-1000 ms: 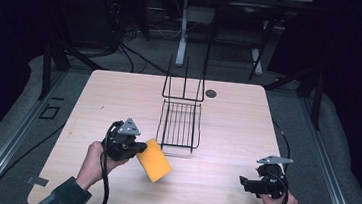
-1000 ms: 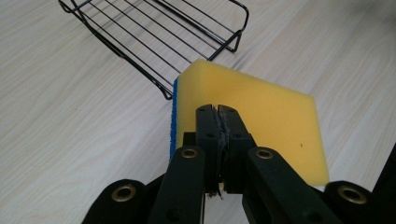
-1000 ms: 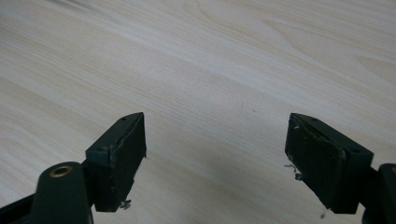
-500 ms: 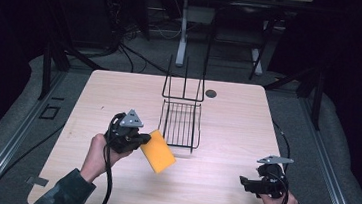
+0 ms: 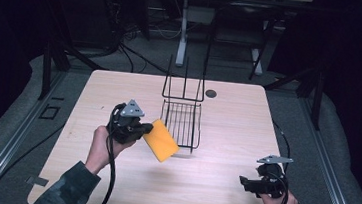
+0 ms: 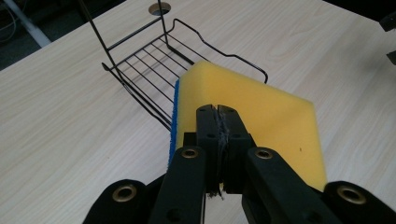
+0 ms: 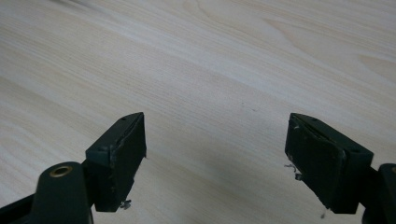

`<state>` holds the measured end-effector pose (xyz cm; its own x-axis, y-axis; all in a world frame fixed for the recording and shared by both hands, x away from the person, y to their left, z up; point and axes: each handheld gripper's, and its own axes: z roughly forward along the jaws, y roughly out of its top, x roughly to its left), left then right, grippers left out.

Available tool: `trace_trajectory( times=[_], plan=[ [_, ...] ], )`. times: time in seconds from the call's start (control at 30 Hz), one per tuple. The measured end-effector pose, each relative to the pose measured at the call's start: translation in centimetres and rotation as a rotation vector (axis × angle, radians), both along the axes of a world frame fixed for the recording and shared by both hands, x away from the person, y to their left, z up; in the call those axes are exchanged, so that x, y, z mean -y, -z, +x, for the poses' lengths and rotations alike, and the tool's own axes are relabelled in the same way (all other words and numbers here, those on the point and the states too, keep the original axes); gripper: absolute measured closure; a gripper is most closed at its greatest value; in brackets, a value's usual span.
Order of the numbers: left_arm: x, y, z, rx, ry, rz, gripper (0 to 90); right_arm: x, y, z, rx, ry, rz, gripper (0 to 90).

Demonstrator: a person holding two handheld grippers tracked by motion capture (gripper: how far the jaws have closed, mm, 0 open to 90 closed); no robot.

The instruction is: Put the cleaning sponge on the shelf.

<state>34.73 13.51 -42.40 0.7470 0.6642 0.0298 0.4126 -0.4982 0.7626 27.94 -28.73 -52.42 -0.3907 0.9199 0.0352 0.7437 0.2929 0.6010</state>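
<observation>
A yellow sponge (image 5: pixel 161 140) with a blue scouring side (image 6: pixel 174 116) hangs tilted above the table, just left of the front edge of a black wire rack (image 5: pixel 182 124). My left gripper (image 5: pixel 147 129) is shut on the sponge's near edge. In the left gripper view its jaws (image 6: pixel 217 109) press together over the yellow sponge (image 6: pixel 261 107), and the wire rack (image 6: pixel 154 60) lies beyond. My right gripper (image 5: pixel 242 181) rests low at the table's front right. It stands open (image 7: pixel 215 135), with bare wood between its jaws.
The pale wooden table (image 5: pixel 228 116) has a round cable hole (image 5: pixel 211 93) behind the rack. The rack's tall wire back rises at its far end. Dark floor, cables and stand legs surround the table.
My left gripper has lifted the sponge and carried it away from the front edge, toward the rack. The right gripper has stayed where it was.
</observation>
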Motion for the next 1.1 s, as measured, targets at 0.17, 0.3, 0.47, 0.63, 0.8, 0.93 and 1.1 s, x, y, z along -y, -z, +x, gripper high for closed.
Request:
trace_trajectory(
  times=[0.17, 0.3, 0.47, 0.63, 0.8, 0.93, 1.1],
  plan=[
    [0.4, -0.2, 0.6, 0.006, -0.007, -0.011, 88.9, 0.0, 0.1, 0.0, 0.002, 0.002, 0.004, 20.1],
    [0.9, -0.4, 1.2, 0.011, -0.009, -0.018, 88.9, 0.0, 0.1, 0.1, -0.009, -0.002, -0.002, 20.1],
    [1.5, -0.4, 2.0, 0.018, -0.021, -0.026, 89.0, 0.0, 0.2, 0.1, -0.010, -0.003, 0.001, 20.1],
    [2.2, -0.2, 2.7, 0.029, -0.032, -0.021, 89.0, -0.1, 0.2, 0.1, -0.015, -0.004, -0.004, 20.1],
    [2.5, 0.1, 3.4, 0.034, -0.053, -0.042, 89.0, -0.1, 0.2, 0.1, -0.014, -0.004, -0.004, 20.1],
    [2.6, 0.4, 3.8, 0.038, -0.069, -0.063, 88.9, 0.0, 0.3, 0.2, -0.025, -0.008, -0.012, 20.1],
    [2.6, 0.9, 4.6, 0.037, -0.099, -0.071, 89.0, 0.0, 0.3, 0.1, -0.019, -0.005, -0.005, 20.1]
  ],
)
